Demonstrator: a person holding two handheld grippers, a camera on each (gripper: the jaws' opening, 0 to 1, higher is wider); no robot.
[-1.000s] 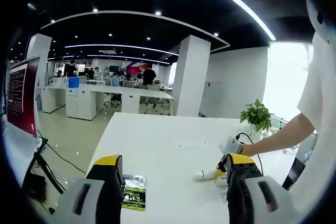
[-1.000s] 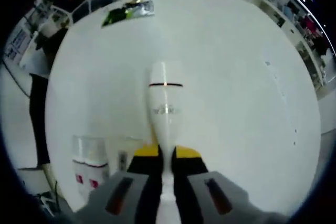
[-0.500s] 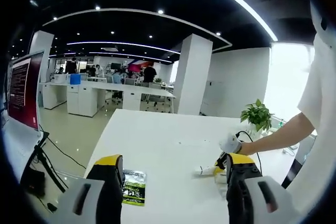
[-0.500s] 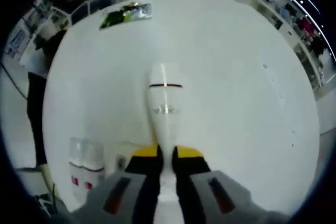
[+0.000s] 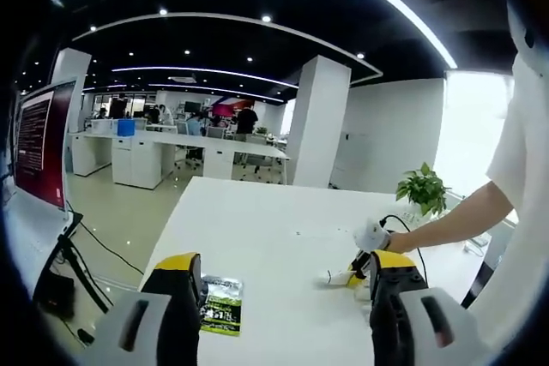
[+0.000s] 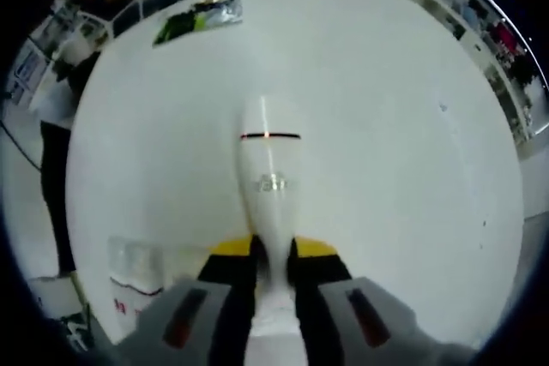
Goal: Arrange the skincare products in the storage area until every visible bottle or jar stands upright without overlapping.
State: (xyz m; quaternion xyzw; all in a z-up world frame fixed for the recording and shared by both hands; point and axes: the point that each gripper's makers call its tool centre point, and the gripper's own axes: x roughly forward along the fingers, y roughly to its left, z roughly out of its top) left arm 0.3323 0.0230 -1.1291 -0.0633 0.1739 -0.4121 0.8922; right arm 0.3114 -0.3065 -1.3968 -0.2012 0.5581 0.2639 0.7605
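White table (image 6: 412,169), right gripper (image 6: 273,250) clamping tube (image 6: 270,186)

Left gripper view: sharp, evenly lit; ceiling light strips (image 5: 214,19) and spots overhead, window (image 5: 476,139) at right blown out white. Right gripper view: soft motion blur throughout, table (image 6: 377,126) overexposed, glare streak on white tube (image 6: 270,177). Fisheye bending toward edges in both.

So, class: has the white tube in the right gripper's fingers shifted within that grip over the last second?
No. The tube sits between the right gripper fingers just as before, its cap band at the same height above them; the table behind merely drifts with the camera.
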